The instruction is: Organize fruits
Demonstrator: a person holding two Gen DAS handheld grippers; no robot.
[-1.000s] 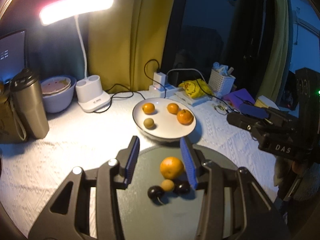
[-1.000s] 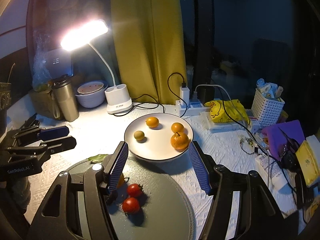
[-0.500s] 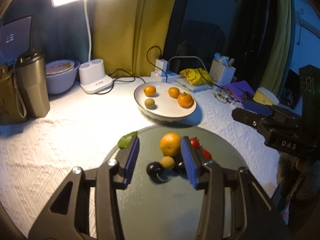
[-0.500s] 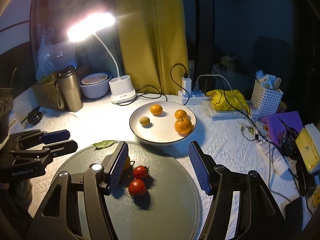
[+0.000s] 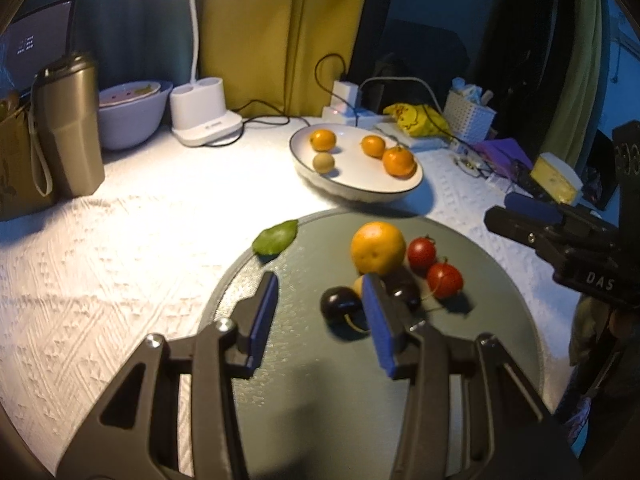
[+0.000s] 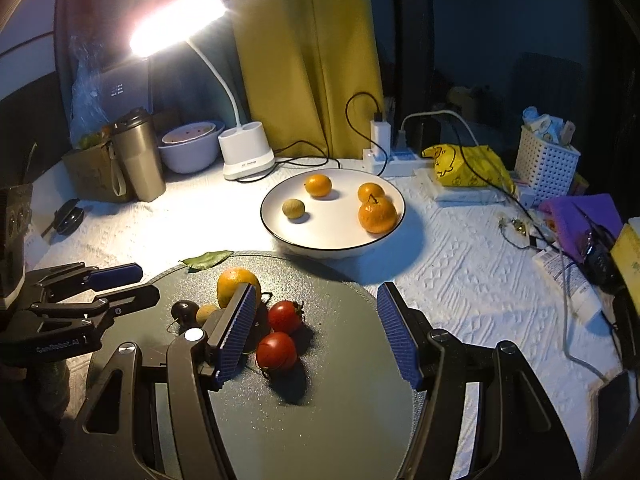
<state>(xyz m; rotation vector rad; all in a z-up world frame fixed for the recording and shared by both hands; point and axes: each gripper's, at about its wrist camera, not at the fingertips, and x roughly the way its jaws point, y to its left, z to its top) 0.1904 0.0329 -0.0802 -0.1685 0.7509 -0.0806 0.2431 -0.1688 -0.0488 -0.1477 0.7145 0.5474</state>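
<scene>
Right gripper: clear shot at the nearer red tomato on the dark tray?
Probably yes. The right gripper is open, and the nearer tomato lies just ahead between its fingers, uncovered; the second tomato touches it behind, so it may get nudged.

Both hand-held grippers, left (image 5: 320,304) and right (image 6: 316,332), spread wide, empty.

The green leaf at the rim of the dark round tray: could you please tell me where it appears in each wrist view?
Left wrist view: the green leaf lies left of centre, on the far-left rim of the dark round tray, left of the large orange.
Right wrist view: the leaf lies left of centre at the tray's far rim, just beyond the orange.
Shared landmark: the white plate behind the tray.
</scene>
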